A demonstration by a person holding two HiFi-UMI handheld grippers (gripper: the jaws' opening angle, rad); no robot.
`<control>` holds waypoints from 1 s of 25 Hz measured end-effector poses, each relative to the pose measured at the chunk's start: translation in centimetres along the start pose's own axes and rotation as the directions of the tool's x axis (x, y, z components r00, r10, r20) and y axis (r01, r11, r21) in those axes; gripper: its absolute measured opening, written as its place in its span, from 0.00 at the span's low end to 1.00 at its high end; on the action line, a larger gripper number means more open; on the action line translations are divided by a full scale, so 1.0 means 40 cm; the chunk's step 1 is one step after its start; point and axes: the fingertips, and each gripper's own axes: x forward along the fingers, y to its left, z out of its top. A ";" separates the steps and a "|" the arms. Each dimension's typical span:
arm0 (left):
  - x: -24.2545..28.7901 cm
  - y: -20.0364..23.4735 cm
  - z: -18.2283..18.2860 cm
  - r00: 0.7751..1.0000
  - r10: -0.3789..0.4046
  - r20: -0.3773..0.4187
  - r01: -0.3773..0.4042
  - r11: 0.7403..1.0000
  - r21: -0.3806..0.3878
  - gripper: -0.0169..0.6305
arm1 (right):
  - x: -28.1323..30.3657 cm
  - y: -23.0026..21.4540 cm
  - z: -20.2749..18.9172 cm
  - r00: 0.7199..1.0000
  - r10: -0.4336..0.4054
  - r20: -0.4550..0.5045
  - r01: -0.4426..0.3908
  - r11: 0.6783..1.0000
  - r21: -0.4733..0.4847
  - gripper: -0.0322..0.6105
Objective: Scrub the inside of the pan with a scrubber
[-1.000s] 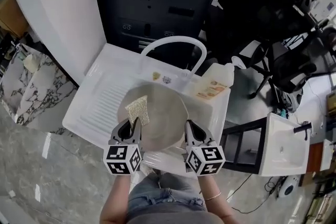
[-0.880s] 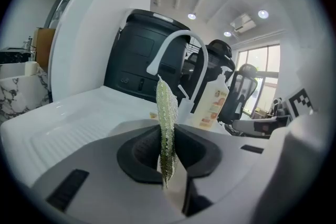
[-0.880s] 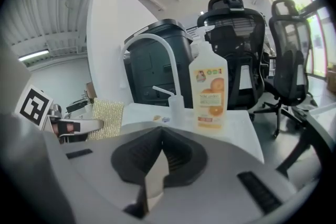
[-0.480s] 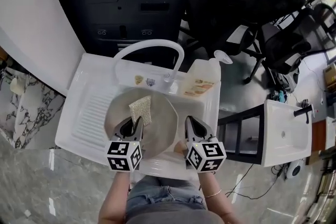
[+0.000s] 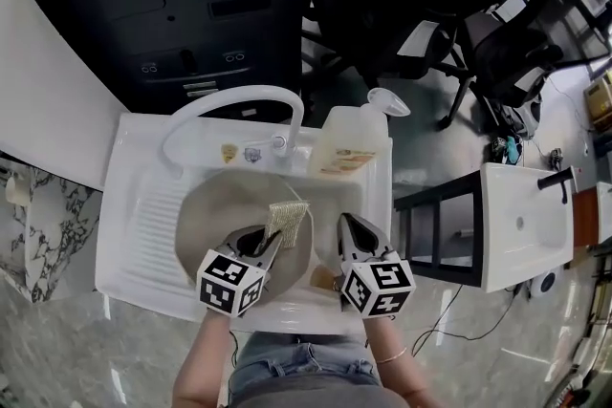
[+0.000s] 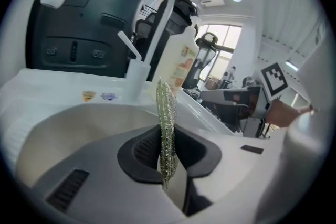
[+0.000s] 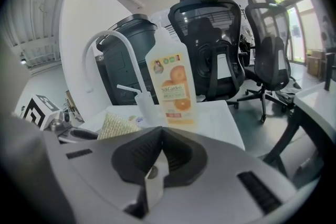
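Observation:
A grey round pan (image 5: 215, 215) sits tilted in the white sink (image 5: 134, 205). My left gripper (image 5: 271, 239) hangs over the pan's right part, shut on a pale gold mesh scrubber (image 5: 288, 222). In the left gripper view the scrubber (image 6: 166, 123) stands edge-on and upright between the jaws, above the pan's inner surface (image 6: 68, 128). My right gripper (image 5: 346, 226) is at the pan's right edge. In the right gripper view a thin metal strip with a rivet, seemingly part of the pan, is pinched where the right gripper (image 7: 160, 157) closes. The scrubber (image 7: 116, 124) shows to its left.
A white arched faucet (image 5: 225, 100) rises behind the basin. An orange-labelled detergent bottle (image 5: 346, 140) stands at the sink's back right corner. A dark bin (image 5: 182, 5) and office chairs (image 5: 497, 43) lie beyond. A second white basin (image 5: 521, 225) stands at right.
The left gripper has carried the scrubber from the pan's far left part across to its right side. The right gripper stays at the pan's right edge. The head view has shifted.

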 end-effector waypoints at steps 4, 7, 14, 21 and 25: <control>0.049 -0.013 -0.044 0.991 -0.065 -0.118 0.075 0.994 0.082 0.12 | 0.013 -0.012 -0.002 1.000 -0.004 -0.007 0.004 1.000 0.011 0.07; 0.089 0.010 -0.077 0.983 -0.036 -0.178 0.053 0.994 0.093 0.12 | 0.016 -0.019 -0.005 1.000 -0.007 -0.009 0.007 1.000 0.020 0.07; 0.140 0.080 -0.092 0.982 0.071 -0.174 -0.067 0.997 0.024 0.12 | 0.015 -0.034 -0.007 1.000 -0.007 -0.009 0.008 0.999 0.042 0.07; 0.182 0.131 -0.087 0.974 0.165 -0.157 -0.162 0.986 0.033 0.12 | 0.032 -0.032 -0.022 0.999 0.003 -0.034 -0.001 0.999 0.050 0.07; 0.194 0.177 -0.076 0.963 0.235 -0.132 -0.232 0.972 0.036 0.12 | 0.043 -0.030 -0.027 0.999 0.011 -0.043 -0.009 0.999 0.048 0.07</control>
